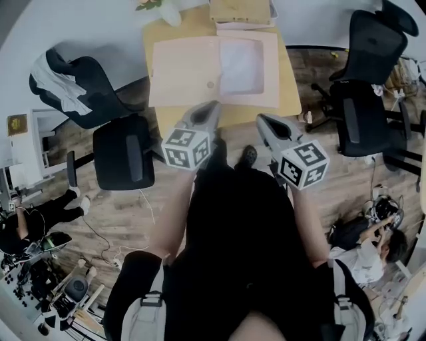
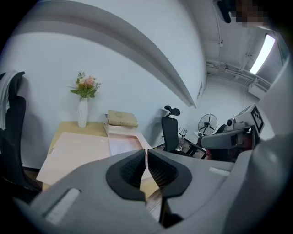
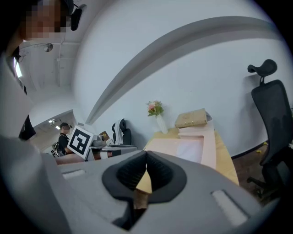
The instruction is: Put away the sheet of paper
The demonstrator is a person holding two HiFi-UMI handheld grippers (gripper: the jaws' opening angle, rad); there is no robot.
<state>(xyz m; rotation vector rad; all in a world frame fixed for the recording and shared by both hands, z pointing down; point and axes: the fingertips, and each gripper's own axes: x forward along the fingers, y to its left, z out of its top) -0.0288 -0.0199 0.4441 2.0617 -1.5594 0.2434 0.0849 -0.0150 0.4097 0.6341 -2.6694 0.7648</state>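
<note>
Left hand-held gripper point(image 1: 210, 108) and right hand-held gripper point(image 1: 263, 120) closed, empty; sheet of paper point(image 1: 241, 65) lies upper-centre, slightly nearer the right

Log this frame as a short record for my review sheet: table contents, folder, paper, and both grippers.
table: wooden, set against the wall
folder: pink, lying open on the table
sheet of paper: white, on the folder's right half
far edge: vase with flowers, stack of books
left gripper: jaws together, nothing between them
right gripper: jaws together, nothing between them
seating: black office chair to the left of the table
</note>
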